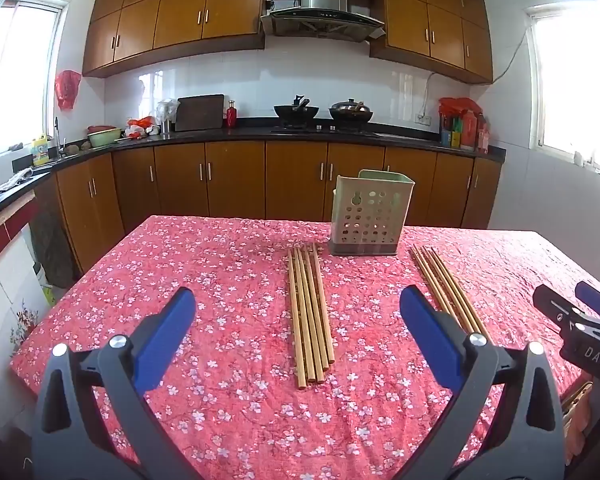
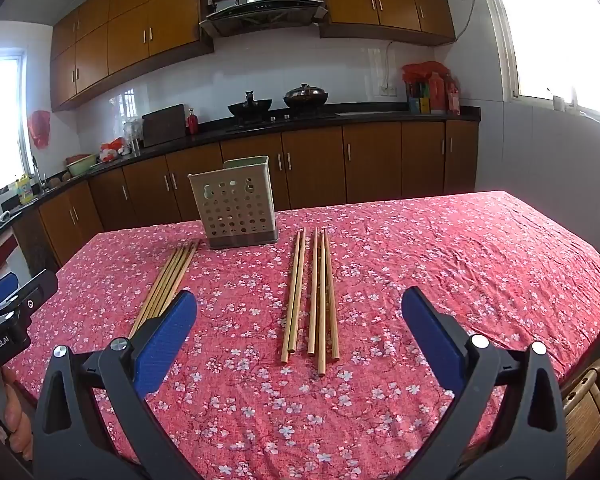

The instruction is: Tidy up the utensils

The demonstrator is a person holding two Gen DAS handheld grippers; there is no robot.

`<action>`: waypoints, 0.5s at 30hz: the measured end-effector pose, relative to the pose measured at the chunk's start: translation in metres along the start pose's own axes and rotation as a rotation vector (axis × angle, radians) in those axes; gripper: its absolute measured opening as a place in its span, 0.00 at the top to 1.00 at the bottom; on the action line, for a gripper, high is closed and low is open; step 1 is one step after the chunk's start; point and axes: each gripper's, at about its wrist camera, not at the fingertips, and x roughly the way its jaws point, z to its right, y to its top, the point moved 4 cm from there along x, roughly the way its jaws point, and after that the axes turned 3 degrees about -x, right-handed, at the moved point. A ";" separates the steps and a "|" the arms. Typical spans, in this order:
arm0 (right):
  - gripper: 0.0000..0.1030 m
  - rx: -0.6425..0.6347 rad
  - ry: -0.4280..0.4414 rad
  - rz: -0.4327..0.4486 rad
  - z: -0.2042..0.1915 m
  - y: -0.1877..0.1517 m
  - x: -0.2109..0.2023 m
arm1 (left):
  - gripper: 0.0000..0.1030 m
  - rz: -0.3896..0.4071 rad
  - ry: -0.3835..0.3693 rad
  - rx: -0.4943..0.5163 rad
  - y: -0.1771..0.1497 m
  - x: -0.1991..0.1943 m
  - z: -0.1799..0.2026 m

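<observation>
Two bundles of several bamboo chopsticks lie lengthwise on the red floral tablecloth (image 1: 180, 264). The left bundle (image 1: 310, 312) sits just ahead of my left gripper (image 1: 298, 294), whose blue pads stand wide open above the cloth with nothing between them. The right bundle (image 2: 312, 296) lies the same way ahead of my right gripper (image 2: 300, 296), also wide open and holding nothing. A pale perforated utensil holder (image 1: 368, 216) stands upright beyond both bundles, near the table's far edge. Each gripper shows at the edge of the other's view: right gripper (image 1: 568, 300), left gripper (image 2: 20, 286).
Behind the table runs a dark kitchen counter (image 1: 236, 134) with brown cabinets, two woks (image 1: 296, 110) on the stove and a cutting board. A bamboo chair (image 2: 584, 404) stands at the table's near right corner. The table's left edge drops off toward the sink side.
</observation>
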 end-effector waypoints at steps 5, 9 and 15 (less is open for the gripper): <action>0.02 -0.001 -0.001 -0.004 0.000 0.000 0.000 | 0.04 0.005 -0.002 0.006 0.002 0.000 0.003; 0.02 0.001 0.000 -0.004 0.000 0.000 0.000 | 0.04 0.004 -0.004 0.002 0.004 0.000 0.003; 0.02 0.002 0.000 -0.005 0.000 0.000 0.000 | 0.04 0.005 0.000 0.006 -0.001 -0.005 0.002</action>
